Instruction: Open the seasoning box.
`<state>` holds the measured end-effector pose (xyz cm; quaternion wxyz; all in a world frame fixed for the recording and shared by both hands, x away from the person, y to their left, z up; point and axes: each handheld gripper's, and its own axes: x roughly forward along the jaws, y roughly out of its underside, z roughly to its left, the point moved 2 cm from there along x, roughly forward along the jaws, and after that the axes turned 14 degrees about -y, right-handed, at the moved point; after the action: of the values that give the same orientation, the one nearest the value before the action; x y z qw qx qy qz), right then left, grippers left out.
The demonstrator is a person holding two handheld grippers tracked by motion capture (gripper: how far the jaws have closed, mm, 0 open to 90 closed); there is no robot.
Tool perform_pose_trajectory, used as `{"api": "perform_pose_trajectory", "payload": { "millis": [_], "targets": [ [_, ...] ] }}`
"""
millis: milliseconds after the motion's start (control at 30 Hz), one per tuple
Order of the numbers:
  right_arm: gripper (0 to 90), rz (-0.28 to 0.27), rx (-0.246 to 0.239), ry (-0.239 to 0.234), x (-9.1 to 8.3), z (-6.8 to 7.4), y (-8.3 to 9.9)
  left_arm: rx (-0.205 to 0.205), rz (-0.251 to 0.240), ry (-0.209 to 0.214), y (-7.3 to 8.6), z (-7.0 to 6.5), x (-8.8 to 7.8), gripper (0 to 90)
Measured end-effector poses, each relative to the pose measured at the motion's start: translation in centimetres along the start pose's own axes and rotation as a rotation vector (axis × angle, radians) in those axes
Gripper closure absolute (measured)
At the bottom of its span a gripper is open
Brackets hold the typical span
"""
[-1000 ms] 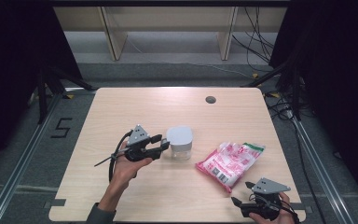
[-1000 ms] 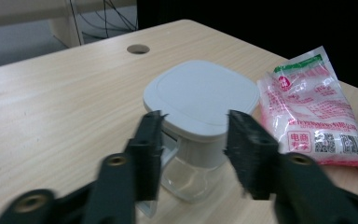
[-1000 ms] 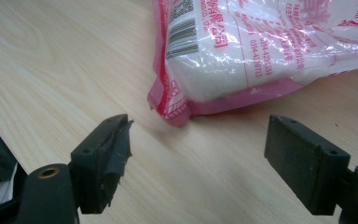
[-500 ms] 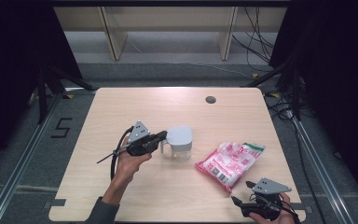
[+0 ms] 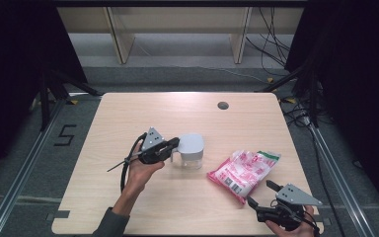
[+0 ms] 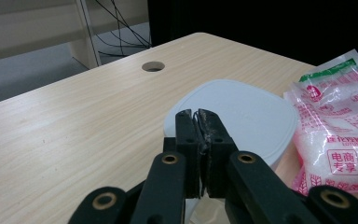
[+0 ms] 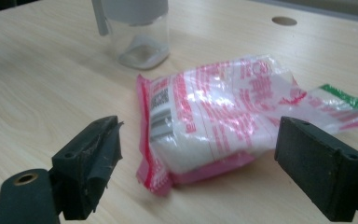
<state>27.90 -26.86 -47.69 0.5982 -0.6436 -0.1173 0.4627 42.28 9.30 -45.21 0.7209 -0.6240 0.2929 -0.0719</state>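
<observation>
Black jaws of the left gripper (image 6: 199,122) are pressed together, having just closed, on what looks like a thin handle or tab at the side of the clear jar (image 5: 189,158), right under its white lid (image 6: 242,121). In the left gripper view only a sliver of material shows between the pads, so the hold looks narrow. The jar stands upright near the middle of the counter (image 5: 128,113), and the pink sugar bag (image 5: 242,170) lies flat just to its right, not touching it.

The right gripper (image 5: 261,193) sits low at the counter's near right corner, jaws spread wide and empty, aimed at the near end of the bag.

To do this step well, I would keep the left hand steady so the jar stays upright and does not swivel on that thin hold. The right gripper should take the bag by its crimped edge rather than its full belly, which would likely slump and spill.
</observation>
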Motion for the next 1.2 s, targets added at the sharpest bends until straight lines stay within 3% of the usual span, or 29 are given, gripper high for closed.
{"api": "perform_pose_trajectory", "payload": {
  "millis": [100,167,200,233,267,300,333,367,400,467,600,700,733,767,800,1067,1100,1133,1200],
  "targets": [
    [23.5,0.014,-0.010,-0.018,0.9,0.6,-0.8,-0.014,0.005,0.003,0.0,0.2,0.0,86.2],
    [32.9,0.027,-0.073,-0.062,1.8,0.6,-1.4,-0.017,0.003,0.003,0.1,0.3,0.0,86.2],
    [34.5,0.030,-0.054,-0.076,2.4,0.8,-1.7,-0.021,0.000,0.005,0.1,0.3,0.0,86.1],
    [42.0,0.043,-0.056,-0.082,3.0,1.0,-2.0,-0.002,-0.002,0.006,0.1,0.4,0.0,86.1],
    [45.5,0.055,-0.103,-0.113,3.5,0.8,-2.3,-0.013,-0.002,0.003,0.1,0.3,0.0,86.1],
    [46.2,0.053,-0.104,-0.130,4.1,0.9,-2.6,-0.009,-0.003,0.004,0.1,0.3,0.0,86.2],
    [49.5,0.061,-0.070,-0.119,4.5,1.0,-2.9,-0.009,-0.003,0.004,0.1,0.3,0.0,86.1],
    [49.5,0.061,-0.070,-0.119,4.5,1.0,-2.9,-0.007,-0.004,0.005,0.1,0.3,0.0,86.1],
    [51.2,0.036,-0.100,-0.133,5.5,0.5,-3.7,-0.011,-0.002,0.003,0.1,0.3,0.0,86.1],
    [55.9,0.028,-0.092,-0.145,6.5,0.1,-4.3,-0.013,-0.004,0.001,0.2,0.3,0.0,86.1],
    [65.7,0.046,-0.130,-0.134,8.8,-0.9,-5.4,-0.008,-0.005,-0.001,0.2,0.3,0.0,86.2],
    [69.7,0.020,-0.064,-0.152,10.1,-1.2,-6.4,-0.006,-0.006,0.001,0.2,0.3,0.0,86.2],
    [69.7,0.020,-0.064,-0.152,10.1,-1.2,-6.4,-0.006,-0.006,0.001,0.2,0.3,0.0,86.2],
    [70.4,0.022,-0.066,-0.156,10.5,-1.3,-6.7,-0.009,-0.007,0.005,0.2,0.4,0.0,86.2],
    [73.9,0.035,-0.107,-0.139,11.1,-1.6,-7.3,-0.025,-0.005,0.006,0.2,0.3,0.0,86.2],
    [85.4,0.008,-0.111,-0.160,13.0,-1.7,-8.6,-0.021,-0.007,0.008,0.2,0.4,0.0,86.1],
    [86.7,0.011,-0.139,-0.163,13.3,-1.9,-8.8,-0.025,-0.008,0.009,0.2,0.4,0.0,86.1],
    [87.5,0.025,-0.107,-0.157,13.3,-1.7,-8.9,-0.026,-0.009,0.010,0.3,0.4,0.0,86.0],
    [88.8,0.012,-0.134,-0.155,13.9,-2.1,-9.3,-0.025,-0.010,0.010,0.3,0.4,0.0,86.0]
  ]
}}
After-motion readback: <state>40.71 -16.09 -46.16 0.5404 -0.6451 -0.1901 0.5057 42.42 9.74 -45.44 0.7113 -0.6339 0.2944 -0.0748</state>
